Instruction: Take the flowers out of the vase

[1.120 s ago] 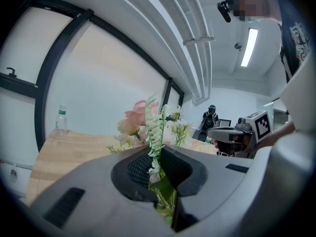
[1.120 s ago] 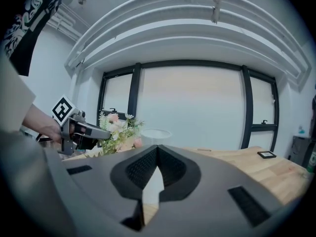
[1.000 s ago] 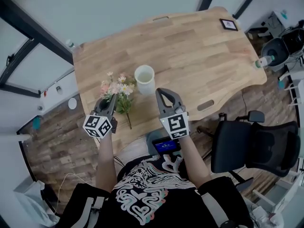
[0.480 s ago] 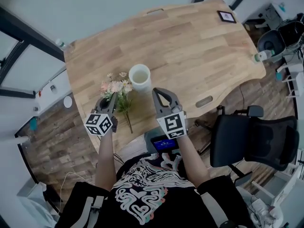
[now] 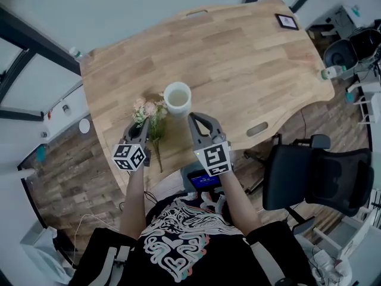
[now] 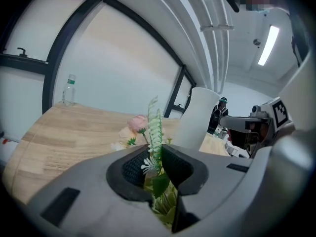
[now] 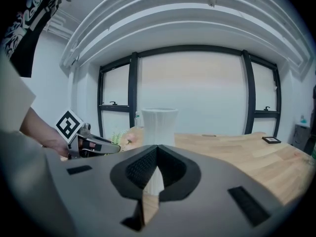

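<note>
Wooden table (image 5: 250, 70), seen from my head view, with the white vase (image 5: 177, 97) standing upright near its near edge. The vase mouth shows nothing inside. The flowers (image 5: 149, 110) are out of it: the bunch lies low to the vase's left, blooms just beside the vase wall, the long stem running back toward the table edge. Whether the bunch rests on the wood or hangs just above it I cannot tell.

Left gripper (image 5: 141, 127): in the left gripper view its jaws are drawn narrow and clamp the green foliage and stems of the flowers (image 6: 156, 132), a pink bloom standing ahead of the pads. The vase (image 6: 200, 117) rises just to the right of the bunch in that view.

Right gripper (image 5: 192, 118): its jaws are pressed together with nothing between them, as the right gripper view shows (image 7: 157, 151). It points at the vase (image 7: 159, 125), close to it but apart from it.

Also marked: a clear bottle (image 5: 75, 53) at the far left corner, a small black frame (image 5: 287, 21) at the far right, and a black office chair (image 5: 321, 183) on the floor to my right.
</note>
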